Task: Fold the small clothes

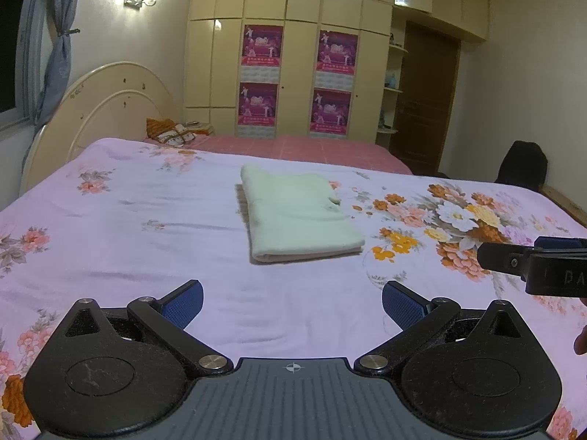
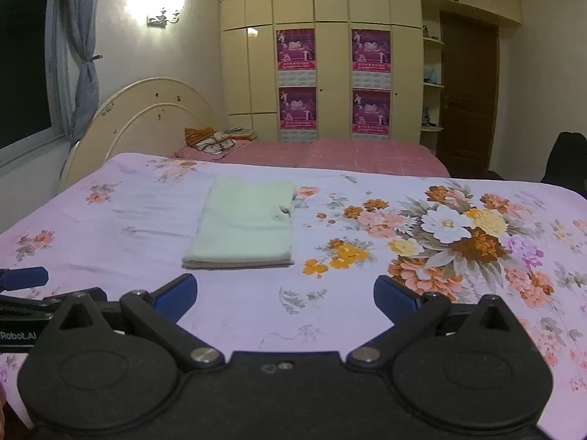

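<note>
The pale green cloth (image 1: 299, 214) lies flat on the flowered bedsheet (image 1: 128, 220), already folded into a neat rectangle of several layers, its thick folded edge facing the grippers. Taking the cloth as the landmark: both grippers sit on its near side, clear of it and touching nothing.

The left gripper (image 1: 292, 302) has its blue fingers spread wide and empty; the cloth's near edge lies straight ahead of it, almost centred between the tips. The right gripper (image 2: 285, 293) is also spread wide and empty, but from its own camera the cloth (image 2: 244, 220) lies ahead and off to the left, so this gripper stands to the right of the cloth's near right corner. One finger of the right gripper shows at the right edge of the left view, level with the cloth's near edge but well off to its right.

The cloth's long axis runs away from the grippers, toward the pink cover (image 1: 312, 146) beyond its far end. A small dark mark (image 2: 284, 209) sits on its right edge, roughly halfway along.

By my reading the left gripper is the better placed, being squarely in line with the cloth. The fold looks close to finished; any further fold would bring the near short edge over toward the far one
</note>
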`<state>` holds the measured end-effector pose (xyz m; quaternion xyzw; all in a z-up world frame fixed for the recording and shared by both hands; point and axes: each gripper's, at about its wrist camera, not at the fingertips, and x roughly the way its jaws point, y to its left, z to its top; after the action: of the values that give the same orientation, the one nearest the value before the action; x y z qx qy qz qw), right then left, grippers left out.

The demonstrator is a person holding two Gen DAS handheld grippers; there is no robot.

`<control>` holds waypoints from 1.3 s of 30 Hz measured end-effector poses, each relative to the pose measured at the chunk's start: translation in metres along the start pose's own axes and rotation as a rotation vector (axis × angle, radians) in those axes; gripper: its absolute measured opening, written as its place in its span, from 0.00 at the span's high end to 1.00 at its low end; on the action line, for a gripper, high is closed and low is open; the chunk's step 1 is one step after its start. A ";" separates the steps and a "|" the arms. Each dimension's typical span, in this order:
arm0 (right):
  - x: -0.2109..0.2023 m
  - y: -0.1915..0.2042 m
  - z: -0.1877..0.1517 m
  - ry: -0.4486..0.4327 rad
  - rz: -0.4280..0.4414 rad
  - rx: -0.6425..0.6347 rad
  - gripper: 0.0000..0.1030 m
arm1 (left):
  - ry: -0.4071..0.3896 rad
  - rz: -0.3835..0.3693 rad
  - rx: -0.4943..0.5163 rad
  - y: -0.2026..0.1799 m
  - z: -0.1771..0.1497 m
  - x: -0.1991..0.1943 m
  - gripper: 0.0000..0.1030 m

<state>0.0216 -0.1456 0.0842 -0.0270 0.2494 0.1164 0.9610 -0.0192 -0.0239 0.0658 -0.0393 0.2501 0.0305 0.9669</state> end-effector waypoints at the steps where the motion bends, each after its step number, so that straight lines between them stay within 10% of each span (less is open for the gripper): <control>1: 0.000 0.000 0.000 0.001 -0.002 0.002 0.01 | 0.000 0.001 0.001 0.000 0.000 0.000 0.00; 39: 0.001 -0.002 0.001 0.007 -0.001 -0.004 0.01 | -0.010 -0.011 0.019 0.003 0.001 -0.002 0.00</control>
<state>0.0236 -0.1468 0.0843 -0.0292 0.2525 0.1161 0.9602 -0.0203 -0.0204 0.0673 -0.0314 0.2451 0.0232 0.9687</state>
